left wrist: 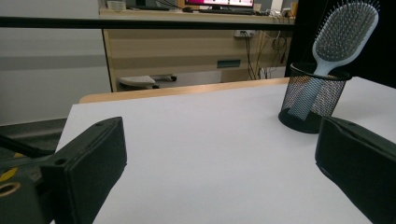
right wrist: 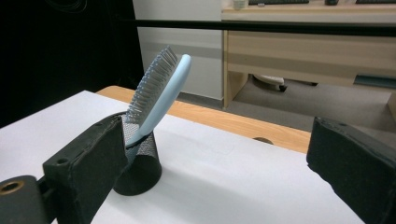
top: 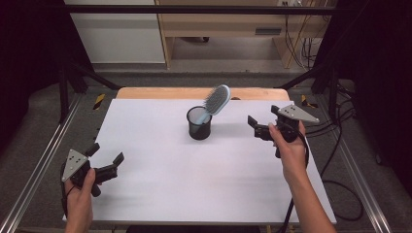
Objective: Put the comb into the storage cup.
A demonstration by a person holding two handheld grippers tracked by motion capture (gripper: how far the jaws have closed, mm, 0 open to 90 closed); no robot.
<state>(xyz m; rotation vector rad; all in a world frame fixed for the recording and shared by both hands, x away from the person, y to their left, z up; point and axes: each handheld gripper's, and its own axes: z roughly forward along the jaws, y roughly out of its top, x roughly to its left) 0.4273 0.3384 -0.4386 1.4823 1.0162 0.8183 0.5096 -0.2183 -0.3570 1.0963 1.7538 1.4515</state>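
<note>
right claw (top: 258, 127) wide open, empty, held just right of the mesh cup (top: 199, 123). left claw (top: 106, 157) likewise open and empty, near the counter's (top: 160, 160) front left corner, well apart. hairbrush (top: 215, 102) handle-down in the cup, head tilted right.

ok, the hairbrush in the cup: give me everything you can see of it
The hairbrush is a light blue paddle brush, plastic by its look, with a grey bristle pad of fine pins. It stands handle-down in the black mesh cup, head sticking out and leaning to the right and away in the high view, resting on the cup's rim. The handle shows through the mesh. Nothing else touches it; both tongs are open and apart from it.
</note>
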